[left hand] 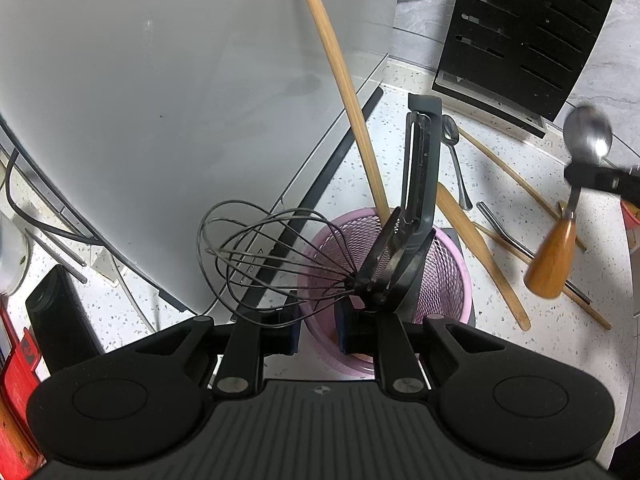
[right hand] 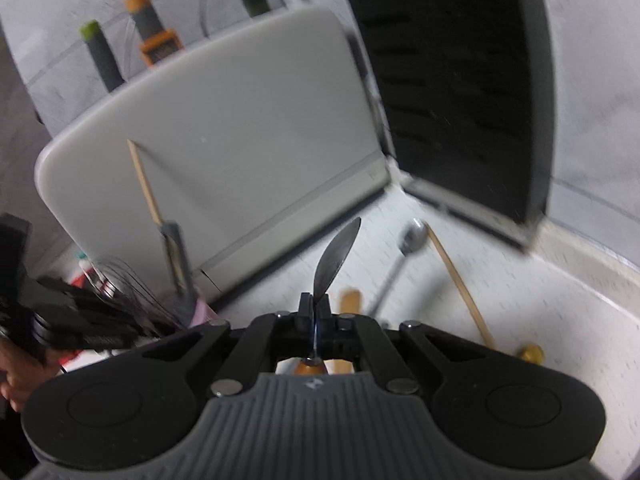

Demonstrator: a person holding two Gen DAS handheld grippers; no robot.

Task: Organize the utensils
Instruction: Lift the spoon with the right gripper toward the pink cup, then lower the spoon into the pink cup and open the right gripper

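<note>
pink basket (left hand: 452, 280), holding whisk (left hand: 256, 256), wooden stick (left hand: 340, 72)

My left gripper (left hand: 318, 334) sits at the near rim of the pink mesh basket (left hand: 448, 280) on the speckled white counter (left hand: 496, 312). In it stand a black wire whisk (left hand: 280, 256), a grey peeler (left hand: 422, 168) and a long wooden stick (left hand: 344, 88). Behind it leans a large grey cutting board (left hand: 180, 100), and a black slotted knife block (left hand: 524, 36) stands to the right. My right gripper (right hand: 317, 316) holds a wooden-handled metal spoon (left hand: 576, 200) above loose utensils right of the basket.
</note>
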